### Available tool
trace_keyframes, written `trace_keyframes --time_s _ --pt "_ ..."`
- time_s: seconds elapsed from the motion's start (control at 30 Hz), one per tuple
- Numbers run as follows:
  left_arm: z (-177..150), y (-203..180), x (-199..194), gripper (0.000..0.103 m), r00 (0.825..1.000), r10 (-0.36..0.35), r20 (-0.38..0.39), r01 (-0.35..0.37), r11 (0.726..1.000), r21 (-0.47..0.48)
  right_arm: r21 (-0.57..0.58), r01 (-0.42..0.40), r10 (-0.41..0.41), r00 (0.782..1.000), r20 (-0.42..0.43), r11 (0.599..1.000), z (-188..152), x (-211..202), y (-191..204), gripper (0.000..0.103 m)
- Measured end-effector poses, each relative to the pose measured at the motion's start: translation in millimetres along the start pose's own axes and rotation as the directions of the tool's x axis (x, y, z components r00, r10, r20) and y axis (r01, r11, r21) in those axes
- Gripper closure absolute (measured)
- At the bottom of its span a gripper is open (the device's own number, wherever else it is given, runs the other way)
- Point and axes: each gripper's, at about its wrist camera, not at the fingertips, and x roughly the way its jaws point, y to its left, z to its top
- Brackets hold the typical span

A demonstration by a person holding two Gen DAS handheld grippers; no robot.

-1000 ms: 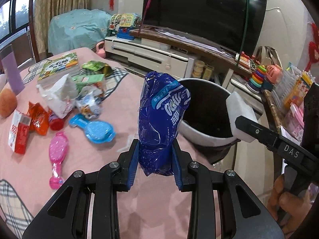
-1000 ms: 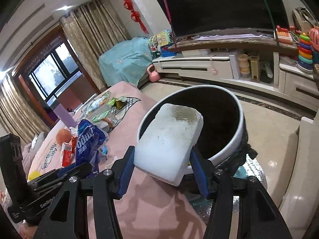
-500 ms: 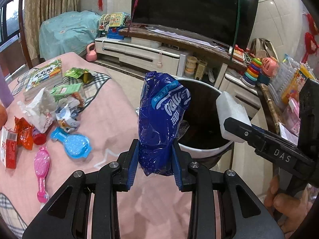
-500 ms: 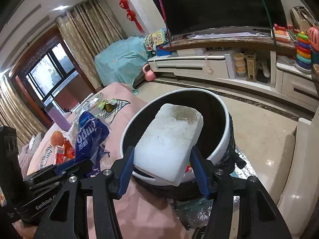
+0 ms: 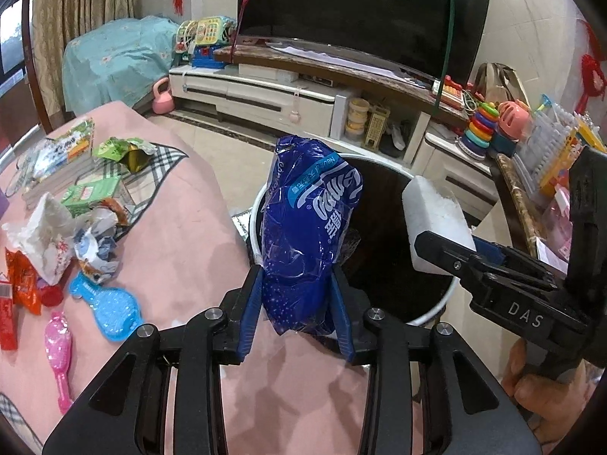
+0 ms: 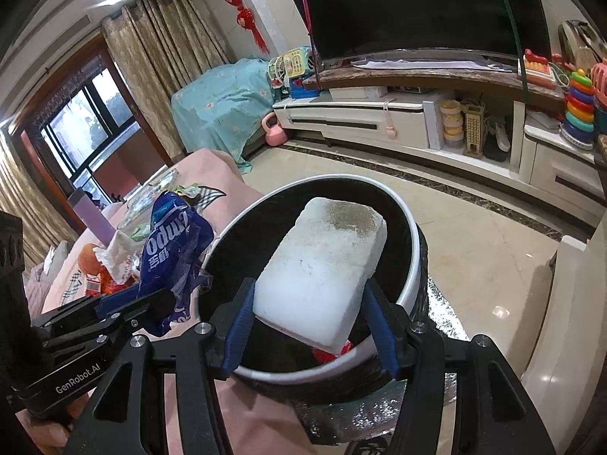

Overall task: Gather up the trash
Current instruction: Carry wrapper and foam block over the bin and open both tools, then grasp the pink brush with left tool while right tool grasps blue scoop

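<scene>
left gripper (image 5: 299,311), marked "genrobot.ai", has a blue wrapper (image 5: 311,227) with white lettering between its jaws, which have just been easing apart, at the bin (image 5: 436,309) rim. right gripper (image 6: 311,326), marked "das", grasps a white foam block (image 6: 322,269) above the bin mouth.

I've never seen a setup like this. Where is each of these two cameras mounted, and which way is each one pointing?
Left wrist view: sits on the left gripper, looking along its fingers at the crinkled blue plastic bag between them, jaws just opening; the right gripper and a hand show.
Right wrist view: sits on the right gripper, looking down at its white foam block; the left gripper shows.
Both share the round black white-rimmed bin, pink tablecloth and dark television.
</scene>
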Motion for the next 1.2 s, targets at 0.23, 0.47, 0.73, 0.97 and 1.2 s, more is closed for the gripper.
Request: trace_keyframes --time_s 0.23,0.47,0.73,0.97,1.2 --pt "-1.6 5.0 6.4 0.046 1.000 -0.020 -0.013 0.020 1.000 -0.014 0.005 0.003 -0.003 1.000 -0.024 1.000 6.6 11.7 -8.7 0.039" --pt "-8.2 15.4 -0.6 0.040 1.000 -0.013 -0.002 0.013 0.999 -0.044 0.036 -0.021 0.021 1.000 -0.008 0.999 4.8 6.0 -11.0 0.029" --pt "-37.4 42.4 -21.1 0.040 1.000 0.028 0.006 -0.027 0.994 -0.102 0.048 -0.052 0.051 0.999 0.013 0.998 0.2 -4.2 1.5 0.021" --pt "-65.8 74.3 -42.0 0.039 0.997 0.079 0.013 -0.076 0.985 -0.156 0.030 -0.117 0.116 0.993 0.022 0.993 -15.1 -9.7 33.5 0.010" --pt "-97.2 113.1 -63.5 0.039 0.991 0.131 0.016 -0.124 0.966 -0.229 -0.025 -0.170 0.169 0.985 -0.016 0.985 -37.1 -0.8 76.7 0.009"
